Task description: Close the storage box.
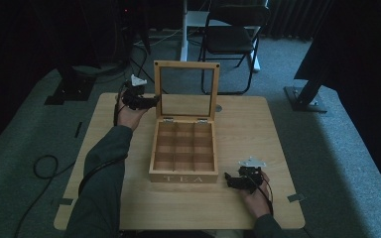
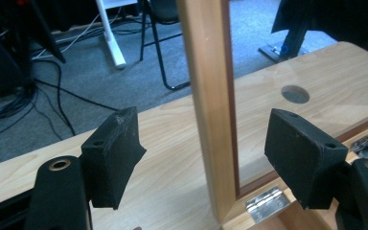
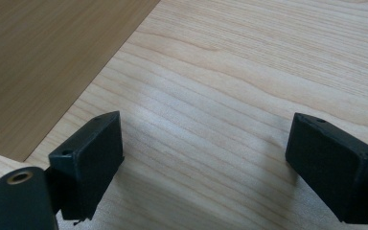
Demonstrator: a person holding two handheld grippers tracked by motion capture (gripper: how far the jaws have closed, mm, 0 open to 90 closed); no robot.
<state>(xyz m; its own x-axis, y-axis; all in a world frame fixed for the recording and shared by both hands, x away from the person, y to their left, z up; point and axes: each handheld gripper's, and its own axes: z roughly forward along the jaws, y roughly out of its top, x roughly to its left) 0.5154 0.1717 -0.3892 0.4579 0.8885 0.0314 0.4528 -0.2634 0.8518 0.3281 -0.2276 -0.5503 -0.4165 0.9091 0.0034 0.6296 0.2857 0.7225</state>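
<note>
A wooden tea box [image 1: 183,177] marked TEA stands mid-table, with several empty compartments. Its glass-paned lid [image 1: 158,89] stands upright at the back. My left gripper [image 1: 154,100] is at the lid's left edge. In the left gripper view the lid's wooden side rail [image 2: 206,72] stands between the jaws of my left gripper [image 2: 201,117], with a gap to each pad. My right gripper [image 1: 226,178] rests low near the box's front right corner. In the right gripper view it [image 3: 206,120] is open over the bare table [image 3: 249,72], with the box's side wall [image 3: 43,62] at the left.
A round hole [image 1: 219,107] in the tabletop lies right of the lid. Metal hinges [image 2: 266,203] join the lid to the box. A black folding chair [image 1: 233,34] and a white post stand beyond the table. Cables trail on the carpet at the left [image 1: 44,166].
</note>
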